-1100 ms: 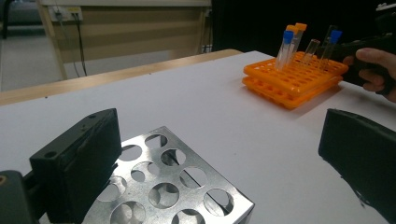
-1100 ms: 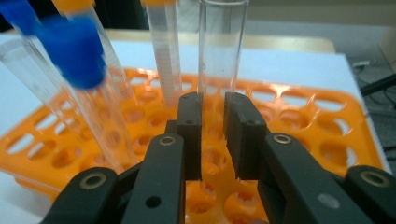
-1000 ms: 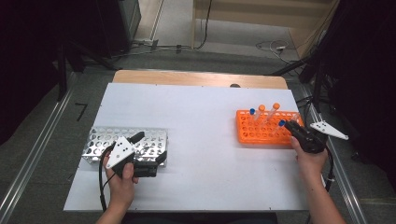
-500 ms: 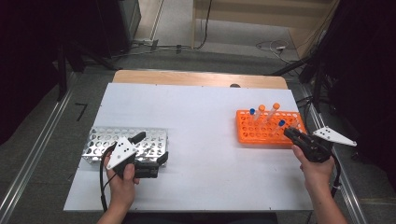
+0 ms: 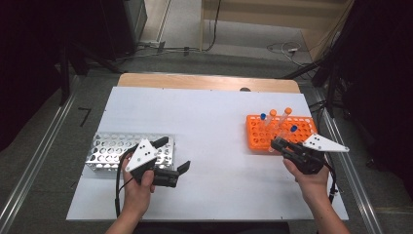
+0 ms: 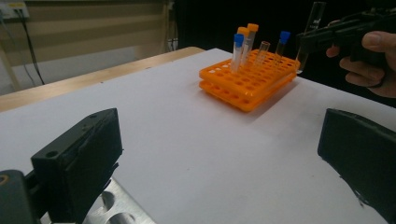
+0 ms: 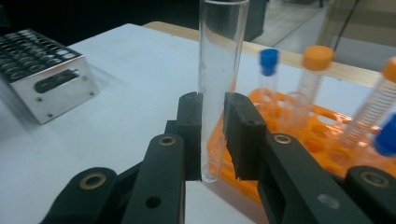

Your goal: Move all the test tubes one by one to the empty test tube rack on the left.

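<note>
While an uncapped clear glass test tube [image 7: 219, 70] is clamped upright between the closed jaws of the right gripper [image 7: 212, 135], it is held just off the near-left corner of the orange plastic tube rack [image 5: 280, 131], in which blue-capped and orange-capped tubes [image 5: 287, 113] are seated. The left gripper [image 5: 173, 158] is shown with jaws spread wide and empty, beside the perforated silver metal rack [image 5: 117, 148] on the white table [image 5: 209, 122].
</note>
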